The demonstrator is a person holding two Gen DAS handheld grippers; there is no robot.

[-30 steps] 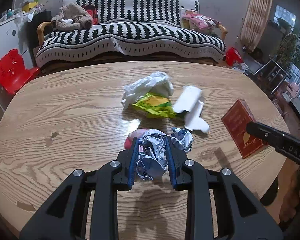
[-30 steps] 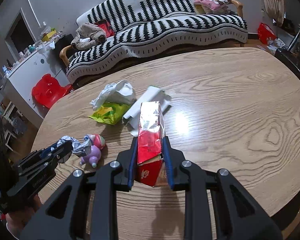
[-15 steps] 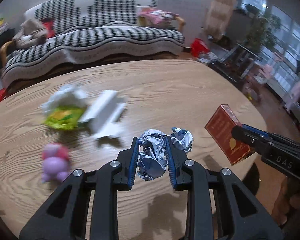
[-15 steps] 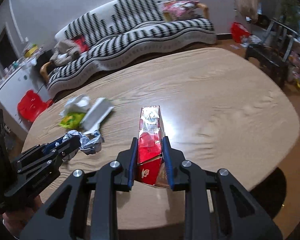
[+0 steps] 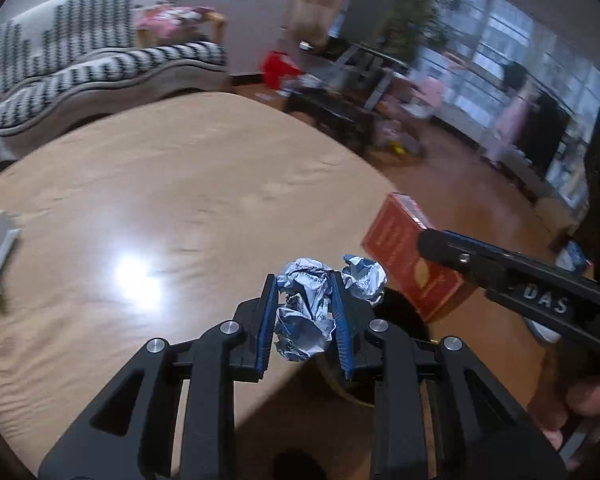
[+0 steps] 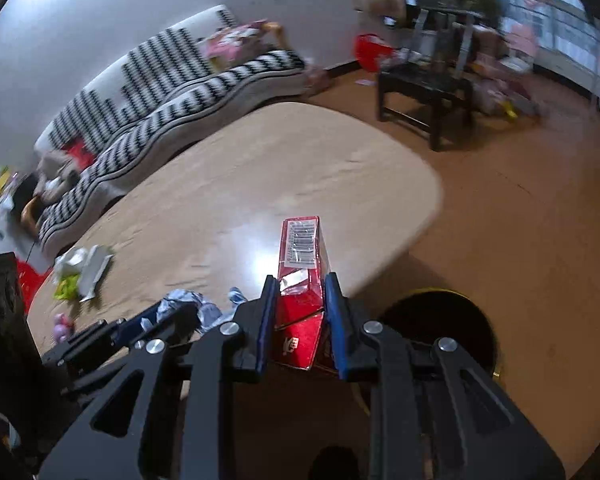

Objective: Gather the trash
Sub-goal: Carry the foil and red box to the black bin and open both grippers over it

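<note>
Oval wooden table (image 6: pixel 228 184), striped sofa (image 6: pixel 148 92) behind, left claw (image 5: pixel 304 312) pinching crumpled foil (image 5: pixel 306 312), right claw (image 6: pixel 300 312) clamping red box (image 6: pixel 302 276)

- We read "DAS" in raised letters on the right gripper (image 5: pixel 440 242).
- We see a barcode on the red carton (image 6: pixel 302 264); its digits seem too blurred to read.

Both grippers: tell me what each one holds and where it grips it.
Left gripper: crumpled foil wrapper, pinched across its middle. Right gripper: red carton, clamped on its side faces near the lower half.
</note>
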